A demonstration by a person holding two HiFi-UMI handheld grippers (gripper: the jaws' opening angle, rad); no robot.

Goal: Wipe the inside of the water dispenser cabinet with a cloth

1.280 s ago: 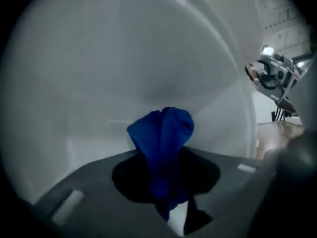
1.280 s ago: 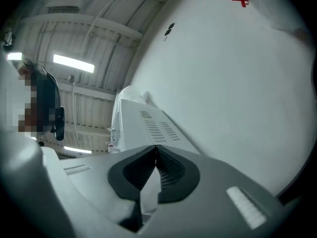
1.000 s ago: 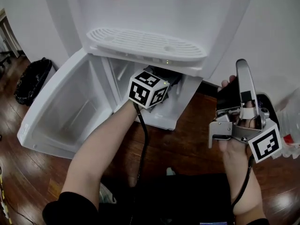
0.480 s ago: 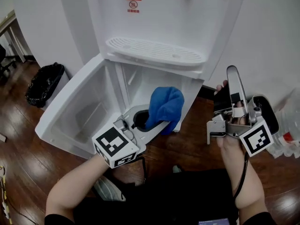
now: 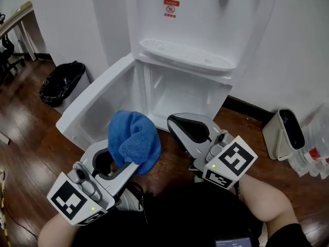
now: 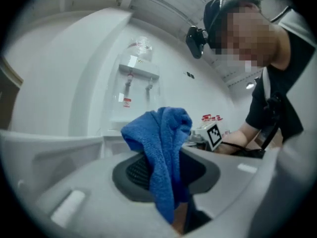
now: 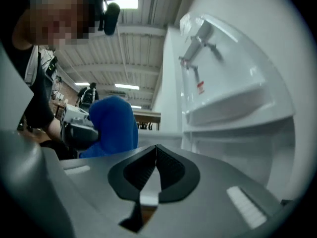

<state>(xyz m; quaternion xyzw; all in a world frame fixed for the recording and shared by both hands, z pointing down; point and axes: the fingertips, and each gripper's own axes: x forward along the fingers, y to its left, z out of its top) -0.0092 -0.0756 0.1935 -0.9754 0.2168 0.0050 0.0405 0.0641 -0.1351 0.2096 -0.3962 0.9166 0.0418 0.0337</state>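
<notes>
The white water dispenser stands ahead with its lower cabinet open and its door swung out to the left. My left gripper sits low at the front left, outside the cabinet. It pinches a bunched blue cloth that rises above its tips. In the left gripper view the cloth hangs between the dark pads, and the jaws are opening slightly. My right gripper points level toward the cabinet, shut with nothing in it. The cloth shows to its left.
A black bin bag lies on the wood floor left of the door. A beige container and clear plastic bottles stand by the wall on the right. The drip tray juts out above the cabinet opening.
The left gripper has drawn out of the cabinet, bringing the cloth back toward me at the lower left. The right gripper has swung down from upright at the right to level in front.
</notes>
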